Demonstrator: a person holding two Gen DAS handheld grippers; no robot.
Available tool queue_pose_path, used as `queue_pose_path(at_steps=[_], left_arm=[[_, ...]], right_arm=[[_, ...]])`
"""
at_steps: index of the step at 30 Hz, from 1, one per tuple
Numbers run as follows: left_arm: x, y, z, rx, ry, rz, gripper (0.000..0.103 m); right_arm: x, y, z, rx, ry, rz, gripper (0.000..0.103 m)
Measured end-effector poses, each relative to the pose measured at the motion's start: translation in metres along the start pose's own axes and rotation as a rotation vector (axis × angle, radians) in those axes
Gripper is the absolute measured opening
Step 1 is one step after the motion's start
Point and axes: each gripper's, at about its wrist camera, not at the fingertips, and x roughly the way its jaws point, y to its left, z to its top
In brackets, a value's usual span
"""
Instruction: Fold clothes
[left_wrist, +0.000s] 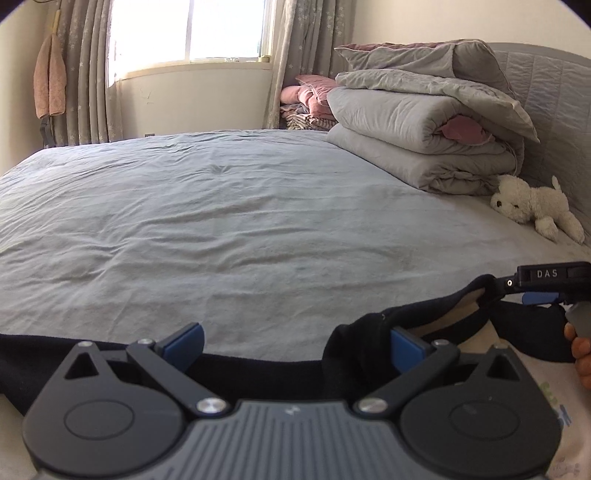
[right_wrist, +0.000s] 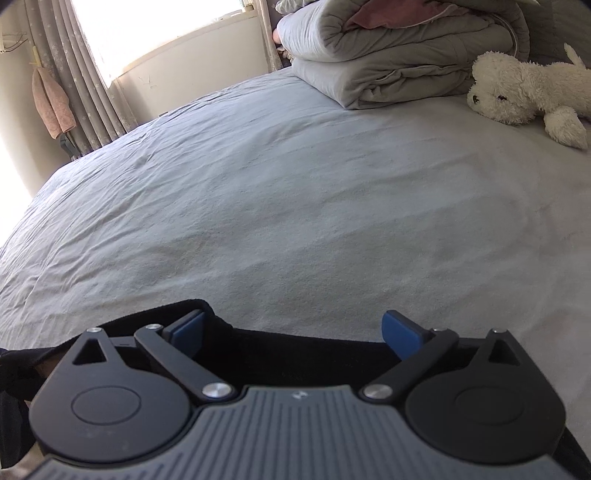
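Observation:
A dark navy garment with a cream inside (left_wrist: 424, 321) lies along the near edge of the bed (left_wrist: 221, 221). My left gripper (left_wrist: 295, 343) is open, its blue pads wide apart over the garment's dark edge; cloth bunches against the right pad (left_wrist: 404, 350). My right gripper (right_wrist: 295, 332) is open too, with the dark garment (right_wrist: 288, 358) lying between and under its jaws. The right gripper also shows at the right edge of the left wrist view (left_wrist: 535, 288), at the garment's raised edge.
The blue-grey bedsheet (right_wrist: 295, 203) stretches ahead. Folded grey quilts (left_wrist: 424, 122) are stacked at the far right by the headboard (left_wrist: 546, 92). A white plush dog (left_wrist: 532, 206) lies beside them. Window and curtains (left_wrist: 192, 29) stand behind the bed.

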Motion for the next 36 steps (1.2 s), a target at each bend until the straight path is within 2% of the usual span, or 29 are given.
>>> queue_pose_path(at_steps=[1, 5, 7, 10, 11, 12, 17, 19, 21, 23, 27, 31, 33, 36], left_arm=[[0.001, -0.001, 0.000, 0.009, 0.004, -0.003, 0.102], [-0.007, 0.015, 0.007, -0.165, -0.046, -0.102, 0.102], [-0.013, 0.027, 0.009, -0.301, -0.101, -0.146, 0.102], [-0.017, 0.046, 0.009, -0.488, -0.141, -0.170, 0.103], [-0.017, 0.048, 0.009, -0.499, -0.139, -0.164, 0.102], [-0.017, 0.046, 0.008, -0.474, -0.132, -0.152, 0.103], [-0.019, 0.038, 0.006, -0.349, -0.096, -0.097, 0.102], [-0.020, 0.035, 0.006, -0.299, -0.081, -0.075, 0.102], [-0.021, 0.032, 0.005, -0.249, -0.066, -0.053, 0.102], [-0.022, 0.029, 0.004, -0.199, -0.052, -0.031, 0.102], [-0.020, 0.025, 0.002, -0.096, -0.021, 0.043, 0.102], [-0.018, 0.040, -0.003, -0.097, 0.008, 0.098, 0.102], [-0.019, 0.047, -0.004, -0.087, 0.017, 0.129, 0.102], [-0.020, 0.055, -0.007, -0.059, 0.030, 0.166, 0.102]], right_arm=[[0.001, -0.001, 0.000, -0.005, 0.004, -0.002, 0.100], [0.001, -0.001, 0.001, -0.011, 0.004, 0.000, 0.102], [0.001, -0.002, 0.002, 0.009, 0.001, 0.007, 0.102], [0.001, -0.004, 0.005, 0.019, 0.023, 0.006, 0.103], [0.001, -0.003, 0.006, 0.010, 0.030, -0.002, 0.103], [0.001, -0.003, 0.007, 0.001, 0.037, -0.010, 0.103], [-0.015, 0.001, 0.018, 0.009, 0.026, 0.109, 0.103], [-0.020, 0.005, 0.023, -0.039, 0.025, 0.122, 0.103], [-0.018, 0.002, 0.023, -0.066, 0.040, 0.074, 0.103], [-0.015, -0.007, 0.023, -0.036, 0.063, 0.068, 0.103], [-0.019, -0.022, 0.027, 0.046, 0.053, 0.150, 0.103], [-0.026, -0.034, 0.032, 0.172, 0.018, 0.219, 0.103], [-0.026, -0.032, 0.034, 0.131, 0.018, 0.191, 0.103], [-0.025, -0.021, 0.032, -0.045, 0.051, 0.166, 0.103]])
